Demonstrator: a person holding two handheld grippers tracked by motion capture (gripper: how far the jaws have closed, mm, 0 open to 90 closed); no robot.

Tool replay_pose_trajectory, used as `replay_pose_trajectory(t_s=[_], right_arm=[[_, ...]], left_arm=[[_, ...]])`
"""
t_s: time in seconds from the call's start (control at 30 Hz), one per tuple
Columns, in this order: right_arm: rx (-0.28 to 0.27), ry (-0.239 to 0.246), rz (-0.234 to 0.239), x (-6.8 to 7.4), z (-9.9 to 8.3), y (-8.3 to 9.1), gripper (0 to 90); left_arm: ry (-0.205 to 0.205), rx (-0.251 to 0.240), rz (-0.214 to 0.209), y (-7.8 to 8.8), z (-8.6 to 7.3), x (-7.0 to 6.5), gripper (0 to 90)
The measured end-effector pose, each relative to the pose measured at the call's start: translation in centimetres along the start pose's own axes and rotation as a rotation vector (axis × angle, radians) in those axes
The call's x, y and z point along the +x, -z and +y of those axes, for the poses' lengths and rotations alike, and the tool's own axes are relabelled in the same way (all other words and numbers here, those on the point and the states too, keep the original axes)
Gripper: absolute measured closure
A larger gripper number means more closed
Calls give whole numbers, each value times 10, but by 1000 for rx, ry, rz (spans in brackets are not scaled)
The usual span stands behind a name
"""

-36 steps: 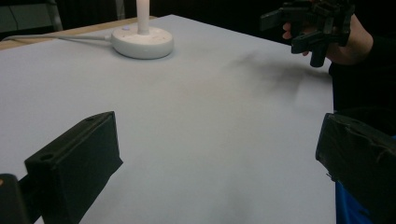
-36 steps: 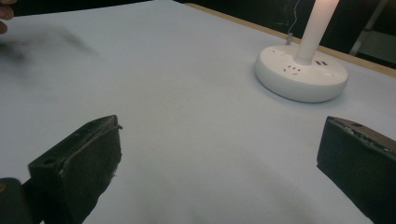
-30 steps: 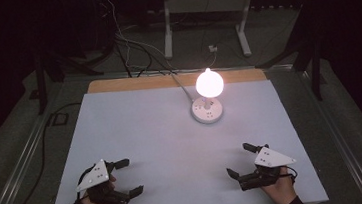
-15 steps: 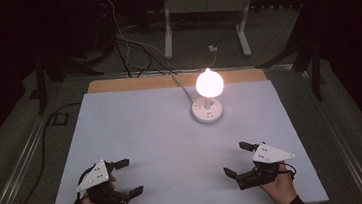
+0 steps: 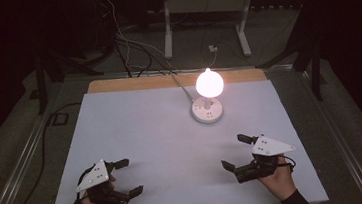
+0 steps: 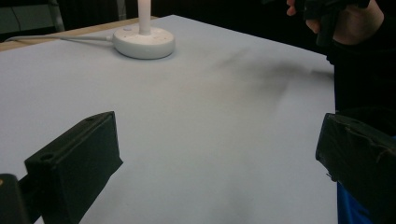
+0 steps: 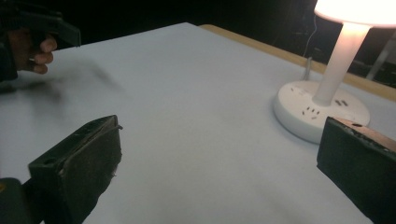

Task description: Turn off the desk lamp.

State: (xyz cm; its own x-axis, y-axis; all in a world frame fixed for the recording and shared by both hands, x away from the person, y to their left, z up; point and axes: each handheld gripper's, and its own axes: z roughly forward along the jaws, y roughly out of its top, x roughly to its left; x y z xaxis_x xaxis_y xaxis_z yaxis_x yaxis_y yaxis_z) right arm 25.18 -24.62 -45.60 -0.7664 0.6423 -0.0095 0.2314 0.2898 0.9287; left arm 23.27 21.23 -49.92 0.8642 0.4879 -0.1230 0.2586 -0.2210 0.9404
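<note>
Your left gripper [image 5: 124,178] and right gripper [image 5: 235,152] rest spread wide, empty, flanking the glowing white round-based lamp [image 5: 208,108] ahead, seemingly staged.

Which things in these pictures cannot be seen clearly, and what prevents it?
- Lamp: the glare in the high view washes out its shade; the top edge cuts it in the left gripper view.
- Lamp base: marks too small to read.
- Lamp cable: its far end is lost in the dark floor.
- Right gripper: the hand covers its body.
</note>
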Motion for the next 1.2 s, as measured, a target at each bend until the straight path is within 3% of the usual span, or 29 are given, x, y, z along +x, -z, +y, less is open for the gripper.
replay_pose_trajectory(t_s=[0.57,1.2], right_arm=[[-25,9,-30,-16,26,-15,0],[-1,-1,-65,-35,35,-32,0]], left_arm=[[0,-1,-2,1,0,0,5],[0,-1,1,1,0,0,5]])
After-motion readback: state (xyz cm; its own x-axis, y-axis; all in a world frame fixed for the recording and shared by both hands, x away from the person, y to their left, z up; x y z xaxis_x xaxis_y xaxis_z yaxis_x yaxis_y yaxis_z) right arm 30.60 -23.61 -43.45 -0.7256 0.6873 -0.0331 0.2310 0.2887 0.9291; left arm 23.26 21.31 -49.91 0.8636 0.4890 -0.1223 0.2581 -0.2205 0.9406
